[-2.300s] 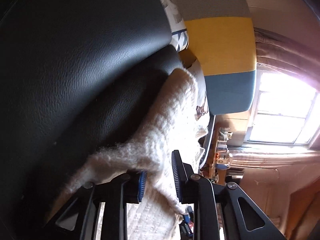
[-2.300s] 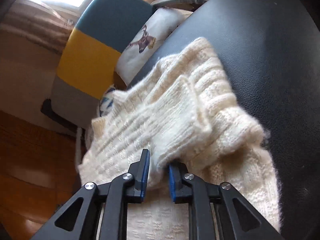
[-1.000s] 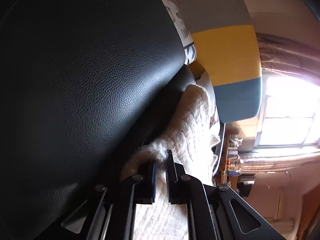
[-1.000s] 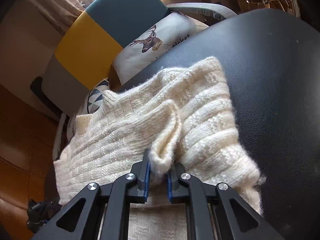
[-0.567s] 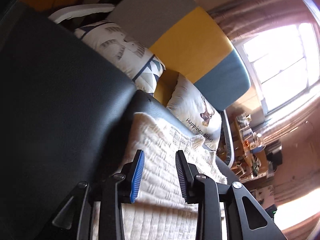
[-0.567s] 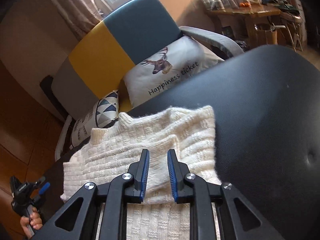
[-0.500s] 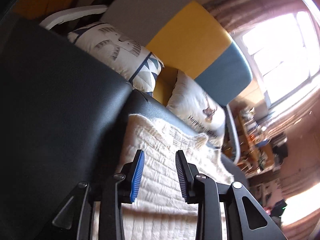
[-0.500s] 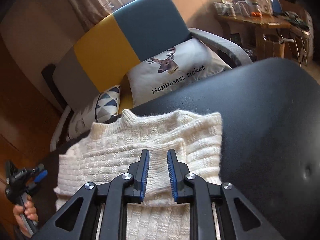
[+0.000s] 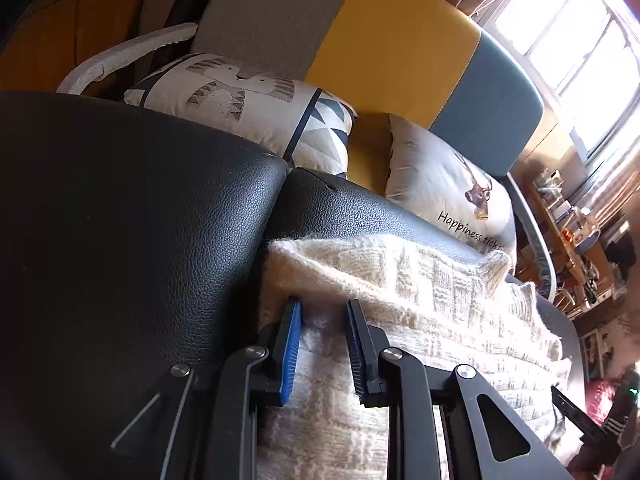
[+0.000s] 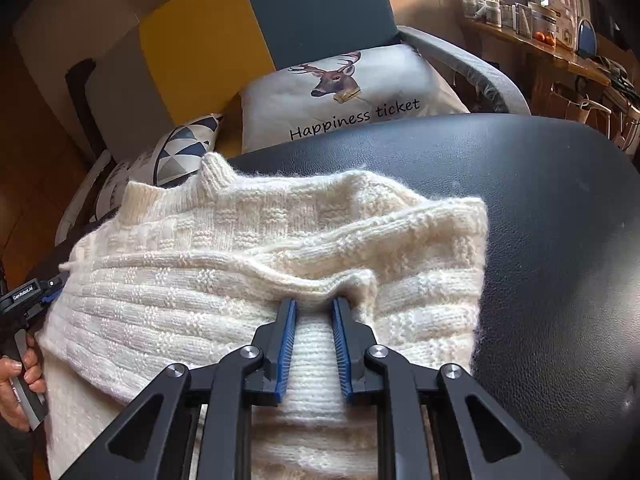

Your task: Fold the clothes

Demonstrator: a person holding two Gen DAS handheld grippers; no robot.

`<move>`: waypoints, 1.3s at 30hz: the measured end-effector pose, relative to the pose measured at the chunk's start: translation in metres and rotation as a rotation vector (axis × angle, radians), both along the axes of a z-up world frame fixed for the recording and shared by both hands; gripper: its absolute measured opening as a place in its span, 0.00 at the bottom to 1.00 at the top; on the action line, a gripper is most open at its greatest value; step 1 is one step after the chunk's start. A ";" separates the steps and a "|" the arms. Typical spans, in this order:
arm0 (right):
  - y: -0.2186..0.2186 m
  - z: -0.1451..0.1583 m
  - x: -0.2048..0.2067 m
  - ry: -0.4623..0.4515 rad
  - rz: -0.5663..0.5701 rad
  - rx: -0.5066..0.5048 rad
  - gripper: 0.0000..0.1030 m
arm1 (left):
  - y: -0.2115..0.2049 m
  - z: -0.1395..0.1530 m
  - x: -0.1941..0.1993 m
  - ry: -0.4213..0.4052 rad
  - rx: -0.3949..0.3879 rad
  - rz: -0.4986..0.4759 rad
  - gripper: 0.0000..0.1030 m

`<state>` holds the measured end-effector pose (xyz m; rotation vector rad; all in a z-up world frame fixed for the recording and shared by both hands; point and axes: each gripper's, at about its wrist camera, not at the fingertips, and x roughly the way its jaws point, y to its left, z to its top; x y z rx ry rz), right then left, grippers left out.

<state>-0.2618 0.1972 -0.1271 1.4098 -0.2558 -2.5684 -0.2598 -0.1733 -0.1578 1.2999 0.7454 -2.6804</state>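
Left wrist view first: our left gripper [image 9: 322, 308] is released, jaws apart, hovering just over the near left edge of the cream knit sweater [image 9: 420, 292]. The sweater lies across the black leather seat [image 9: 120, 208], its folded edge running right towards the collar. Beyond it we see the triangle-print cushion [image 9: 248, 100] and the deer cushion [image 9: 444, 188], both resting against the grey, yellow and teal armchair [image 9: 400, 44].

Over to the right wrist view: our right gripper [image 10: 314, 306] is released too, blue pads wide, with the sweater's [image 10: 240, 248] ribbed cuff lying between them, tips just at a raised fold of knit. The folded sleeve crosses the body of the sweater. At far left, our left hand [image 10: 18, 376] grips the other tool's handle. The deer cushion [image 10: 352, 92] reads "Happiness ticket".
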 end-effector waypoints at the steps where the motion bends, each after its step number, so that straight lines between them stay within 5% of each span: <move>1: -0.001 0.000 0.001 0.005 0.002 0.009 0.17 | -0.001 0.000 0.002 0.004 0.002 -0.001 0.23; 11: 0.004 0.023 0.006 -0.008 -0.028 -0.047 0.19 | -0.029 0.032 0.074 0.029 0.126 0.033 0.26; 15: 0.026 0.039 0.052 0.007 -0.004 -0.259 0.23 | -0.027 0.033 0.136 0.034 0.123 -0.044 0.32; 23: 0.107 0.036 0.190 -0.119 -0.054 -0.408 0.27 | -0.010 0.019 0.247 -0.003 0.050 -0.203 0.33; 30: 0.131 0.010 0.277 -0.271 -0.016 -0.527 0.28 | -0.001 0.008 0.304 -0.011 0.078 -0.251 0.43; 39: 0.096 -0.012 0.273 -0.298 0.080 -0.650 0.28 | 0.014 -0.010 0.342 -0.042 0.068 -0.290 0.54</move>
